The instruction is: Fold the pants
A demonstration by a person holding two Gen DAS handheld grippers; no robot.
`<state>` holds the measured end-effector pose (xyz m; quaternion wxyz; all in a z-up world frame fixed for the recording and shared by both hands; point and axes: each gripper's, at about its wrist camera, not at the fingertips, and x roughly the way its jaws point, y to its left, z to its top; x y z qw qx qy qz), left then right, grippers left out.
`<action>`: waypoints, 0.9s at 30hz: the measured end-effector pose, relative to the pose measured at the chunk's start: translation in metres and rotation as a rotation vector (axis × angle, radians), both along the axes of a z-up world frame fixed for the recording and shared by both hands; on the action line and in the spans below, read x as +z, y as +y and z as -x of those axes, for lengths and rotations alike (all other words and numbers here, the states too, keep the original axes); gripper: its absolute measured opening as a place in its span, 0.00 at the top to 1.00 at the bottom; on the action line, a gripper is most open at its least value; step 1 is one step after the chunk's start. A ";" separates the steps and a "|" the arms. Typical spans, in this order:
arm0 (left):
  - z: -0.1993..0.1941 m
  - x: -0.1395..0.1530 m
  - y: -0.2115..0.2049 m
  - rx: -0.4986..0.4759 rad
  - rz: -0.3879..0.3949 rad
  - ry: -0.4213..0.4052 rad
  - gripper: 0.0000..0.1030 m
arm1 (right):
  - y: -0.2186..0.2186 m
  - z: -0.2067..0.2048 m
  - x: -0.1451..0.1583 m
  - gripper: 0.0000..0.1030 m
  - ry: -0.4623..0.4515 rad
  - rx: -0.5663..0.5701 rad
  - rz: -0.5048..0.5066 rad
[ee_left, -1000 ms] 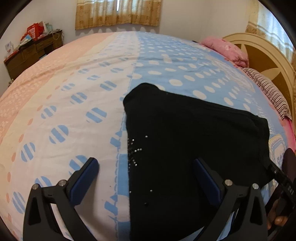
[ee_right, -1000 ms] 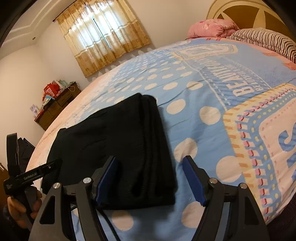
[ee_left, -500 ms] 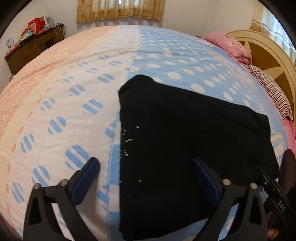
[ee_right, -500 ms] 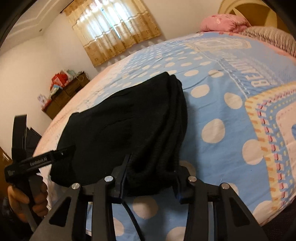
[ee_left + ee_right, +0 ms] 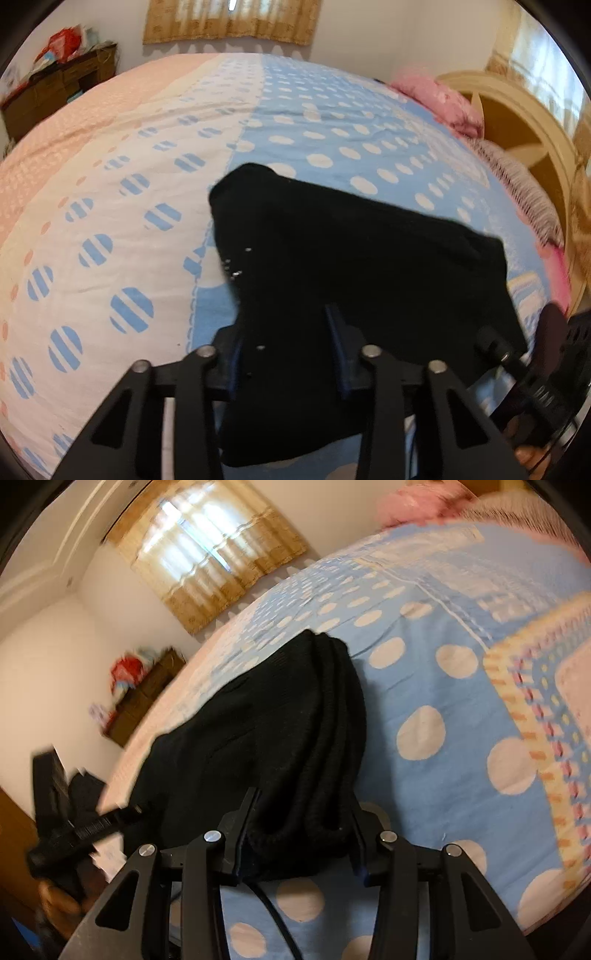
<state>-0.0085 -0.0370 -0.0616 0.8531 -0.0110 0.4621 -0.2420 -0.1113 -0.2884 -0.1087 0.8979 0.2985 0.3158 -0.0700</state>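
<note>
The pants (image 5: 369,266) are matt black cloth, a soft knit with thick ribbed edges on the right wrist view, flecked with a few small shiny studs (image 5: 236,273). The bed (image 5: 110,192) wears smooth printed cotton-like cloth. Each hand-held gripper (image 5: 301,834) looks like matt black plastic with bright metal pins (image 5: 214,836) and blue rubbery pads. The headboard (image 5: 517,122) is glossy painted wood; the dresser (image 5: 55,92) dark wood.

Curtained window (image 5: 207,550), wooden dresser (image 5: 55,92)

Pants (image 5: 362,266) lie on the bed (image 5: 110,221), pillows (image 5: 443,99) behind.
</note>
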 end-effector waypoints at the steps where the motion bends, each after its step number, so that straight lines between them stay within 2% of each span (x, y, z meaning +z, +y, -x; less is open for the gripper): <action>1: -0.001 0.000 0.004 0.006 0.024 0.008 0.69 | 0.005 -0.002 0.002 0.63 0.017 0.007 0.047; 6: 0.002 0.008 0.017 0.028 0.112 -0.002 0.81 | 0.029 -0.003 0.020 0.68 0.030 0.030 0.245; 11: 0.005 0.011 0.013 0.028 0.097 -0.038 0.82 | 0.040 -0.002 0.027 0.68 0.029 0.033 0.359; 13: 0.003 0.006 0.010 0.031 0.075 -0.036 0.78 | 0.039 -0.004 0.025 0.68 0.036 0.032 0.366; 17: -0.007 -0.006 0.013 0.073 0.086 0.017 0.47 | 0.023 -0.005 0.014 0.66 0.042 0.017 0.245; 20: -0.010 -0.008 0.014 0.075 0.112 0.035 0.42 | 0.009 -0.003 0.009 0.61 0.020 0.011 0.122; 22: -0.009 -0.007 0.008 0.054 0.084 0.016 0.45 | -0.005 -0.002 0.002 0.58 0.009 -0.010 -0.013; 23: -0.008 -0.006 0.007 0.040 0.083 0.005 0.60 | -0.013 -0.001 -0.003 0.57 -0.004 -0.022 -0.084; 24: -0.006 -0.005 0.006 0.028 0.093 0.000 0.66 | -0.018 -0.001 -0.005 0.58 -0.024 -0.030 -0.133; 25: -0.003 -0.002 0.006 0.029 0.085 -0.020 0.72 | -0.019 -0.001 -0.006 0.58 -0.026 -0.028 -0.141; 27: -0.003 0.001 0.006 0.022 0.073 -0.036 0.77 | -0.010 -0.006 0.000 0.63 0.012 -0.006 -0.046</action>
